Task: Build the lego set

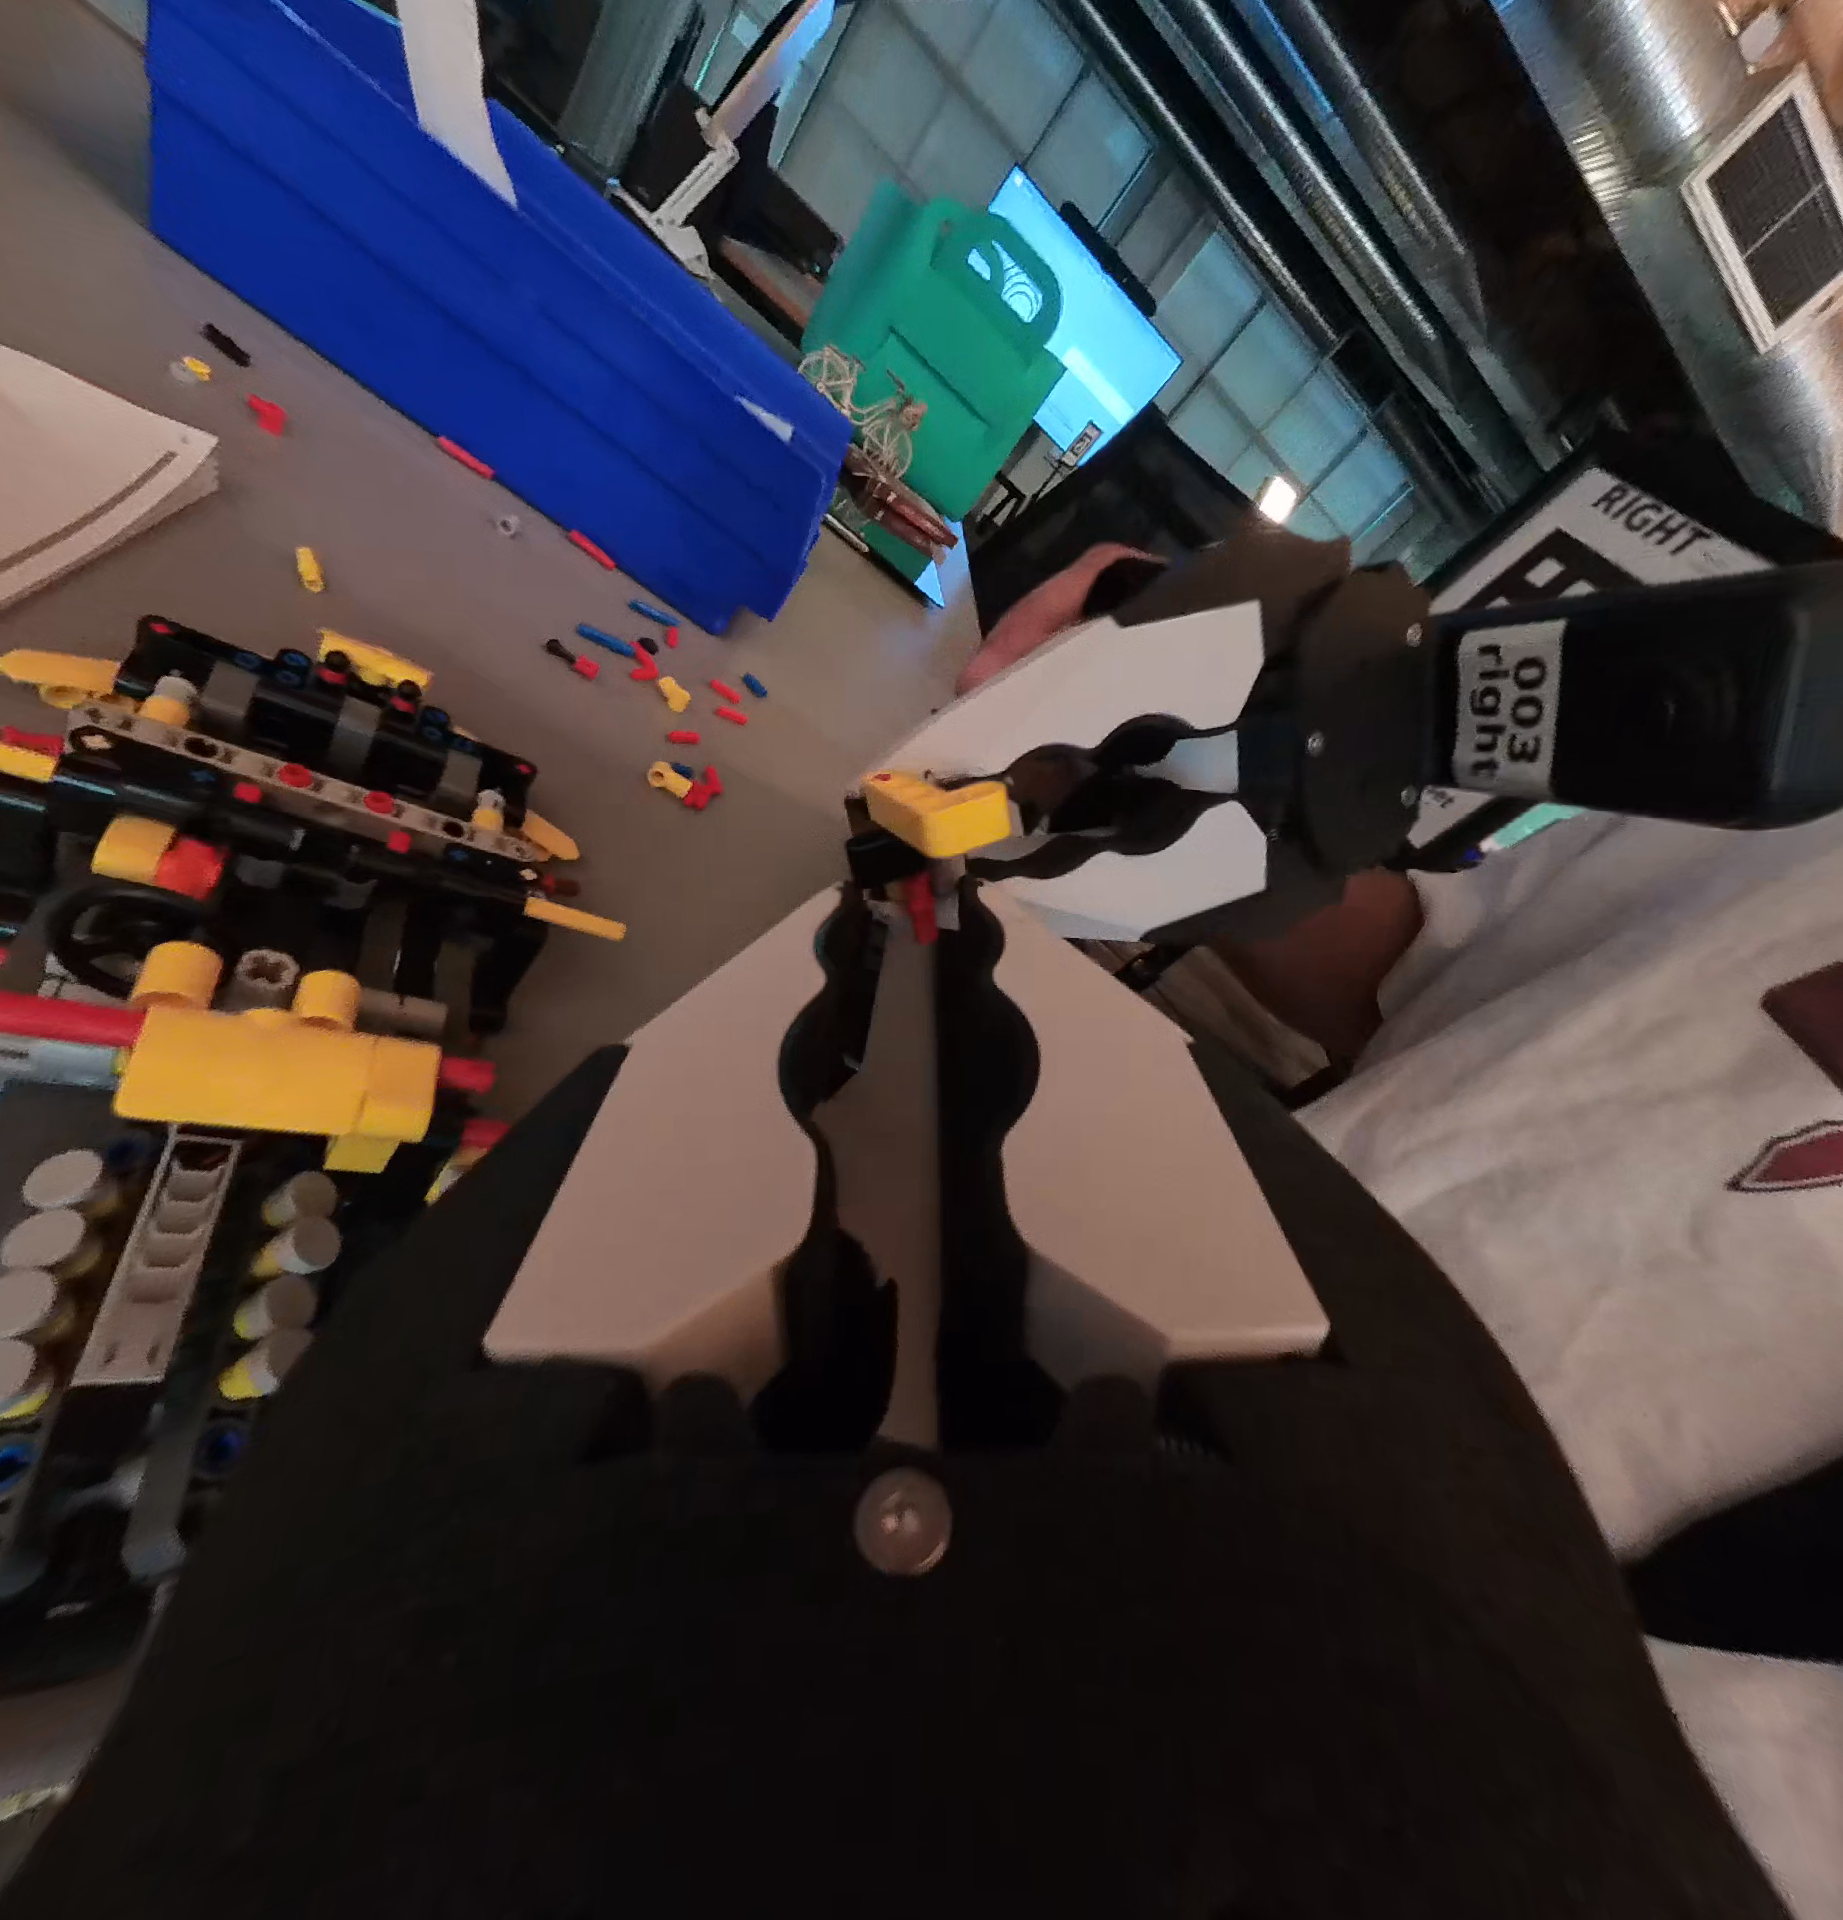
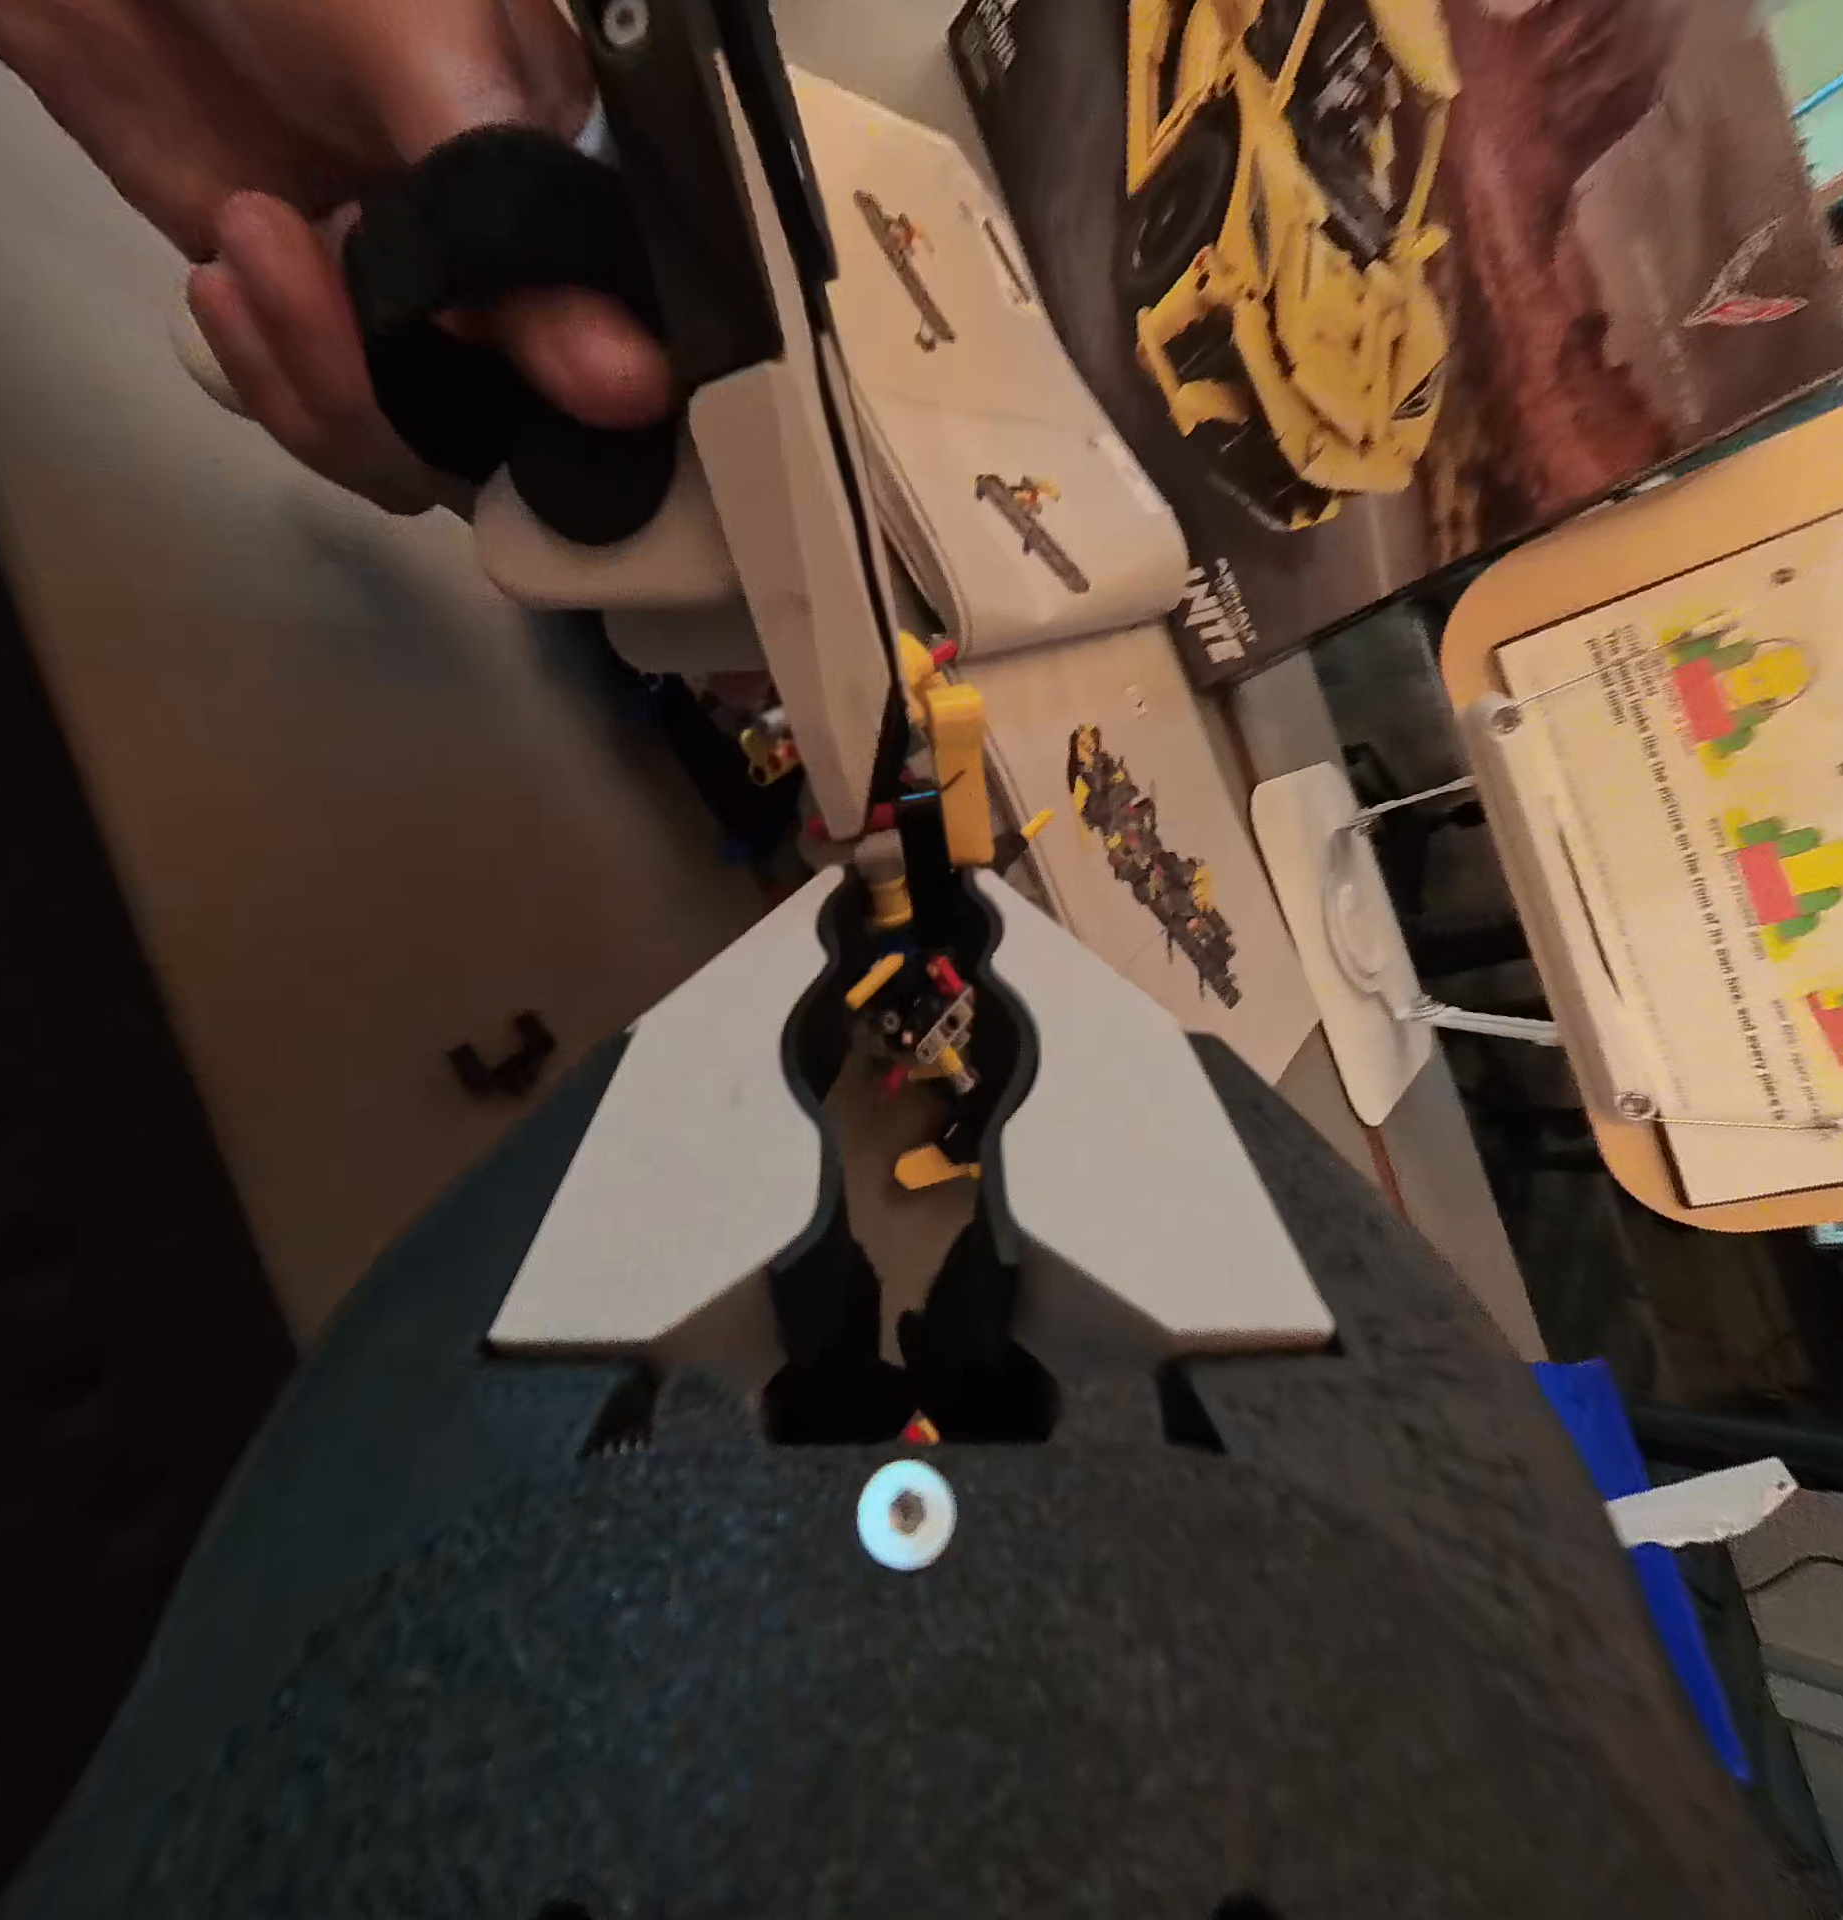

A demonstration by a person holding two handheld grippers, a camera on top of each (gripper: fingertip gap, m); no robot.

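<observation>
The small yellow-and-black sub-assembly (image 1: 922,831) is being pinched mid-air from both ends, left claw (image 1: 912,904) clenched underneath, right claw (image 1: 1010,816) clenched on its side.

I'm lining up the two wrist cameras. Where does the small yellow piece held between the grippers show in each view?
Left wrist view: yellow piece just above centre, at the right gripper tips.
Right wrist view: yellow piece above centre, beside the left gripper tip.
Shared landmark: the big model, left in the left wrist view, seen between the jaws in the right.
</observation>
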